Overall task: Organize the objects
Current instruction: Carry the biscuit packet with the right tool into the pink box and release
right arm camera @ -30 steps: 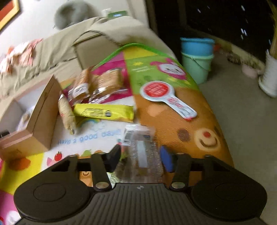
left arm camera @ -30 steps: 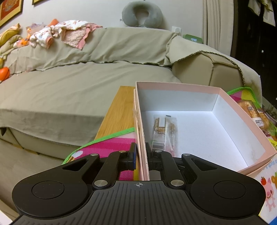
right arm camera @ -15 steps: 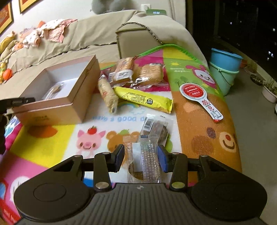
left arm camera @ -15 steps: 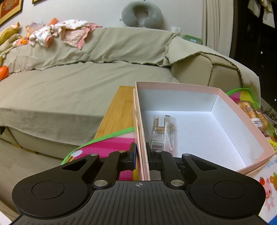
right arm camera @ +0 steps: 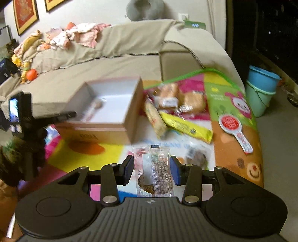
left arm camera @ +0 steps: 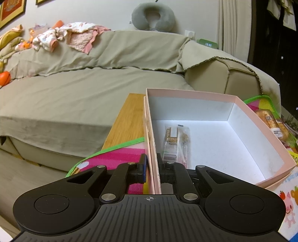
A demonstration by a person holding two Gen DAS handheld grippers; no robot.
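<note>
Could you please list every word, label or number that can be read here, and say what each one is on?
No text reads in full.
Clock: lit digits, too blurred.
Packet in the right claw: small print, too fine to read.
Box front: dark print, blurred.
Round tag: red label, blurred.
Packet in box: barcode and print, unreadable.

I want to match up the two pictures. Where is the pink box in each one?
Left wrist view: the pink box fills the middle and right, and the left claw is shut on its near wall.
Right wrist view: the box sits left of middle, beyond the right claw, which grips a clear snack packet.
Shared landmark: the grey neck pillow on the sofa back, top middle in both.
</note>
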